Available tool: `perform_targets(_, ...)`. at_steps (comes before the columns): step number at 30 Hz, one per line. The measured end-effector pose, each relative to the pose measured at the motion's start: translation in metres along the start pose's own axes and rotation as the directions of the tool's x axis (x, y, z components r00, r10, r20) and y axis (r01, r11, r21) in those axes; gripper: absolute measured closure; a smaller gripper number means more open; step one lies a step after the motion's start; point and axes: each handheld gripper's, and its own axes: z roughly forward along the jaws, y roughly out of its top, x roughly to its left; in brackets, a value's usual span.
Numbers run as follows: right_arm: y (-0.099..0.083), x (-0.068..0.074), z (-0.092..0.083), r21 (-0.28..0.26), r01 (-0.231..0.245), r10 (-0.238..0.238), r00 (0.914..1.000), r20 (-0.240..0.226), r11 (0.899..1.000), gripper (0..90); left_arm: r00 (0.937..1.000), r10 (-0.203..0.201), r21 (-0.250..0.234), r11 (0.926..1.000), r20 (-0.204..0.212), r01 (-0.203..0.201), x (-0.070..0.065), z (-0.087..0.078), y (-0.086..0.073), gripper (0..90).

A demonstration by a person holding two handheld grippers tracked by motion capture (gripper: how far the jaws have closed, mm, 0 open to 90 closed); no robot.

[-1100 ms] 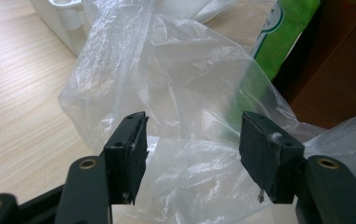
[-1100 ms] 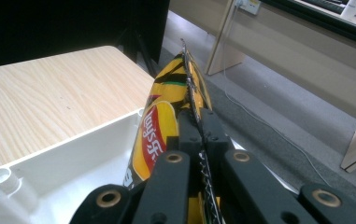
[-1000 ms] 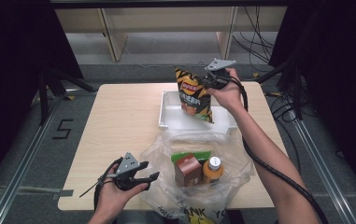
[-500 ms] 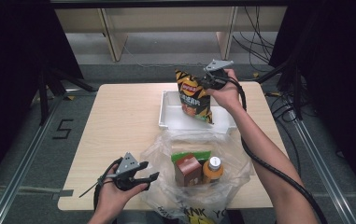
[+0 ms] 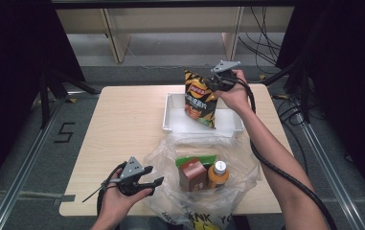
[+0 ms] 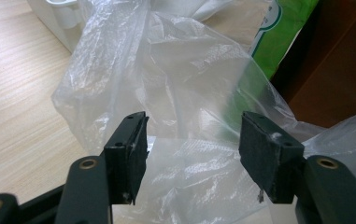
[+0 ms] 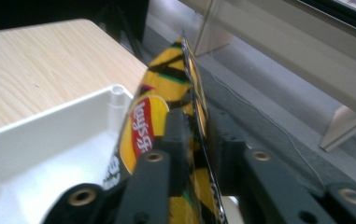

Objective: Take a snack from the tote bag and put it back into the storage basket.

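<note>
Over the white tray: right claw [image 5: 210,84] at the top edge of the yellow-and-black crinkly chip bag [image 5: 199,99]; its jaws have just been opening, the edge between them.
Chip bag: upright, bottom inside the white plastic tray [image 5: 173,125] at the far side of the pale wooden worktop [image 5: 118,129].
Left claw [image 5: 152,182]: jaws wide apart, holding nothing, just beside the clear plastic bag [image 6: 166,84].

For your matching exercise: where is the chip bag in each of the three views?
High view: the chip bag stands upright in the white tray, top centre.
Left gripper view: not in it.
Right gripper view: the bag's top edge runs up the middle, between the jaws.
Shared landmark: the white tray, lower left in the right gripper view.
</note>
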Motion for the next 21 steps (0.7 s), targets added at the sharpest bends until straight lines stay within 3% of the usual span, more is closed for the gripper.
perform_targets(1,-0.001,0.0,0.001,0.005,-0.009,0.009,0.9999,0.011,1.0,69.0,0.9999,0.017,0.002,0.9999,-0.003,-0.017,0.001,0.0,0.0,41.6)
perform_targets(4,-0.006,0.0,0.002,0.015,-0.055,0.054,0.9972,0.051,0.998,58.3,0.9999,0.011,0.003,0.9999,-0.003,-0.011,0.001,0.0,0.0,41.7)
perform_targets(6,-0.006,0.001,-0.001,0.023,-0.092,0.091,0.9947,0.048,0.996,52.5,0.9999,-0.016,-0.004,0.9999,-0.002,0.016,0.0,0.001,-0.001,41.6)
perform_targets(7,-0.007,0.001,-0.002,0.014,-0.108,0.107,0.9928,0.054,0.994,49.9,1.0,0.007,-0.005,1.0,0.0,-0.007,0.001,0.001,0.0,41.6)
perform_targets(9,-0.007,0.001,-0.005,0.009,-0.128,0.127,0.9893,0.072,0.992,44.6,1.0,0.002,0.002,1.0,-0.003,-0.002,0.002,0.001,0.0,41.6)
perform_targets(15,-0.007,0.001,-0.018,-0.017,-0.141,0.142,0.9873,0.071,0.99,39.6,0.9999,0.015,-0.006,0.9999,0.001,-0.015,0.002,0.001,0.001,41.6)
perform_targets(16,-0.007,0.002,-0.021,-0.019,-0.149,0.15,0.9865,0.066,0.989,39.2,1.0,-0.004,-0.006,1.0,0.008,0.005,0.001,0.002,0.001,41.6)
perform_targets(19,-0.007,0.004,-0.031,-0.033,-0.137,0.139,0.9879,0.069,0.99,37.1,0.9997,0.025,0.008,0.9997,0.006,-0.025,0.002,0.001,0.001,41.6)
perform_targets(21,-0.007,0.009,-0.035,-0.044,-0.159,0.162,0.9848,0.062,0.986,36.6,0.9999,0.011,-0.006,0.9999,0.004,-0.011,0.0,0.002,0.001,41.6)
